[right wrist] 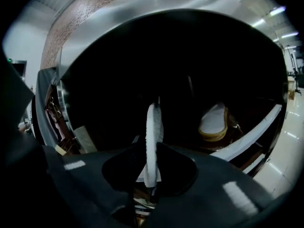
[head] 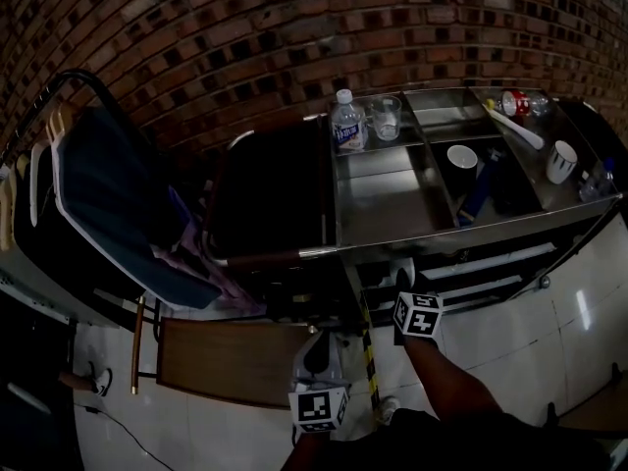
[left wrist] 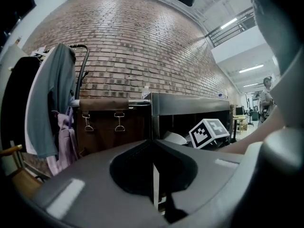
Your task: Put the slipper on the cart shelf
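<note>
White slipper [right wrist: 152, 137], thin and edge-on, is clamped upright in your right gripper [right wrist: 151, 177] inside the dark cart shelf [right wrist: 251, 132]. Your right arm reaches forward, tipped down. Your left gripper [left wrist: 155, 182] sits level, pinched together, empty.

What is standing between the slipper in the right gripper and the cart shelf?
Nothing visible. The right gripper holds the slipper edge-up at the dark opening of the cart shelf; a second slipper lies on it, off to the right.
</note>
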